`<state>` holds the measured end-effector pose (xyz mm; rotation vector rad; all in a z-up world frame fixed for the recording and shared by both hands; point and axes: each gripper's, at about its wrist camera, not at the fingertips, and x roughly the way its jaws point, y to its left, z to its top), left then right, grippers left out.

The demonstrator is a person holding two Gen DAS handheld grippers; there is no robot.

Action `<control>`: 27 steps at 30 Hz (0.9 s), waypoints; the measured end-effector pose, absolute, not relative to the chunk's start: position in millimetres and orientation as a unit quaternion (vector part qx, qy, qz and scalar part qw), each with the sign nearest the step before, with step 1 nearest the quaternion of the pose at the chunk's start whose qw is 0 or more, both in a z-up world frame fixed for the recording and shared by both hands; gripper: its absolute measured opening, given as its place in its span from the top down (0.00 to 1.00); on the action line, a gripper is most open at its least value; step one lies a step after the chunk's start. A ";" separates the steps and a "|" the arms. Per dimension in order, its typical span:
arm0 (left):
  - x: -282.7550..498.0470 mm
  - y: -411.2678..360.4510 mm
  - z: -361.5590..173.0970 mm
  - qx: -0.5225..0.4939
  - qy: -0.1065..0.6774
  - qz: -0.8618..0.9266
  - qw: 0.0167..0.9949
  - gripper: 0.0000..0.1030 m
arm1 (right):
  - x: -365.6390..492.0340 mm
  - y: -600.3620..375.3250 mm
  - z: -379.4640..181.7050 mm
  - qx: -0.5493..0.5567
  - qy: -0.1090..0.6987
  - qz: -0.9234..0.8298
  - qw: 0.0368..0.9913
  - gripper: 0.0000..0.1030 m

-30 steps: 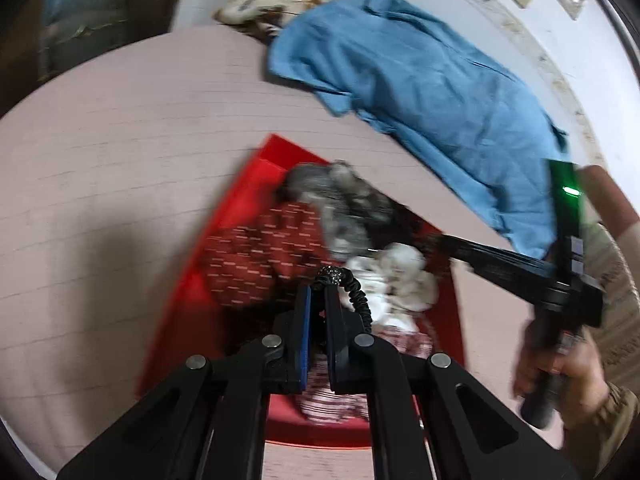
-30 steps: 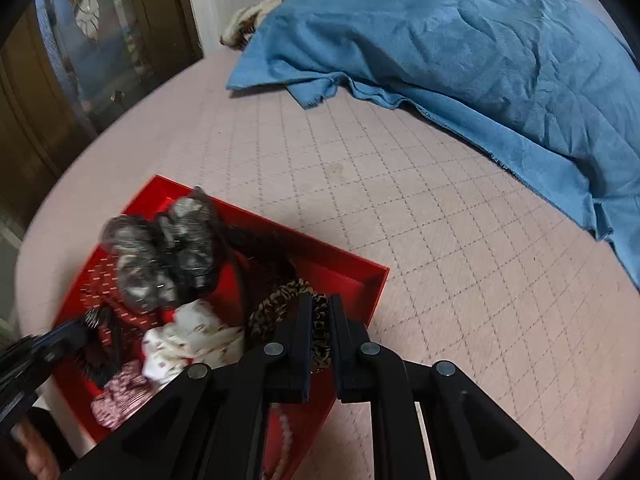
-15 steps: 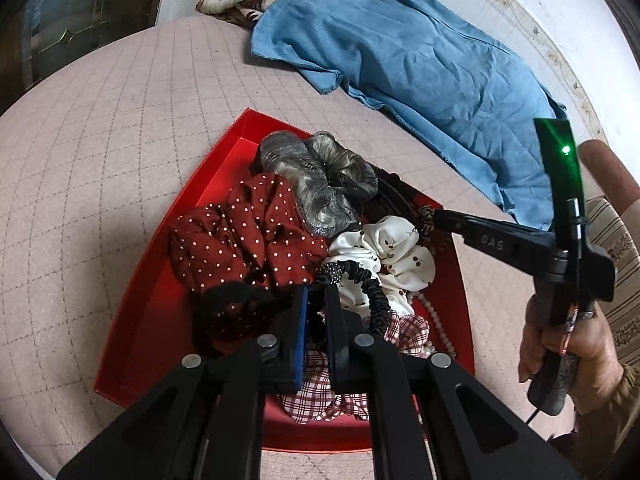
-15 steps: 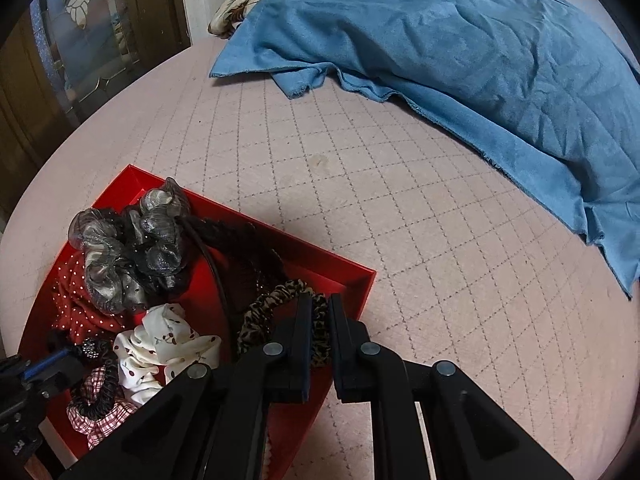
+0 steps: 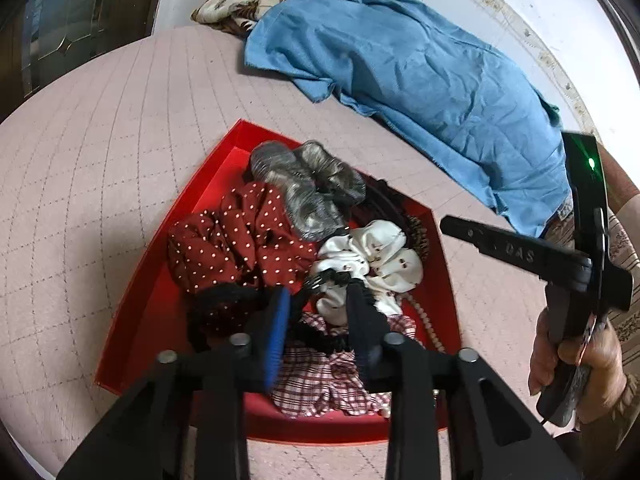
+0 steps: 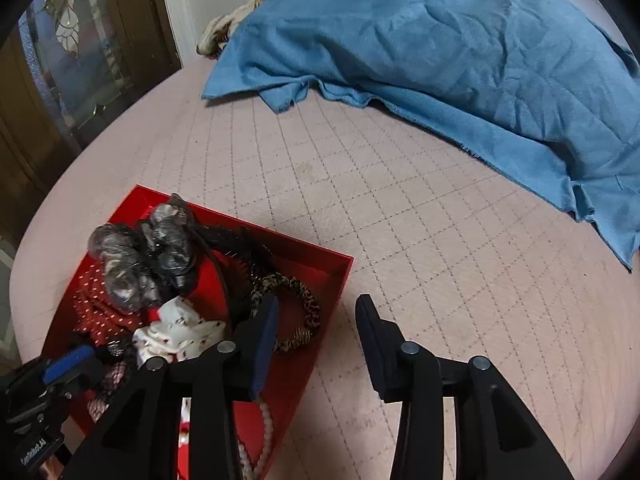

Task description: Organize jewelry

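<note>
A red tray (image 5: 156, 288) on the pink quilted bed holds several scrunchies: dark red dotted (image 5: 236, 240), grey shiny (image 5: 304, 188), white printed (image 5: 372, 256), plaid (image 5: 320, 380), and a pearl strand (image 5: 426, 320). My left gripper (image 5: 320, 304) is open just above the tray; a black coiled hair tie (image 5: 328, 278) lies between its fingertips, not clamped. My right gripper (image 6: 316, 312) is open over the tray's right edge (image 6: 336, 300), beside a leopard scrunchie (image 6: 300, 312). The right gripper also shows in the left wrist view (image 5: 460, 226).
A blue garment (image 5: 420, 80) lies spread across the far side of the bed (image 6: 440, 240), with a floral cloth (image 5: 232, 8) behind it. A dark wooden door with glass (image 6: 72, 40) stands at the left. The person's hand (image 5: 576, 360) holds the right gripper's handle.
Both grippers have opened. The left one has let go of the black coiled hair tie over the tray. The right one has opened beside the leopard scrunchie.
</note>
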<state>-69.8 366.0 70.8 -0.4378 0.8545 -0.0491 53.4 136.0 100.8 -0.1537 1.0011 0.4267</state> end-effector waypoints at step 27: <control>-163.6 264.9 129.3 -0.038 0.314 0.093 0.944 0.18 | -76.7 -50.8 103.4 -0.026 0.384 0.122 0.915 0.25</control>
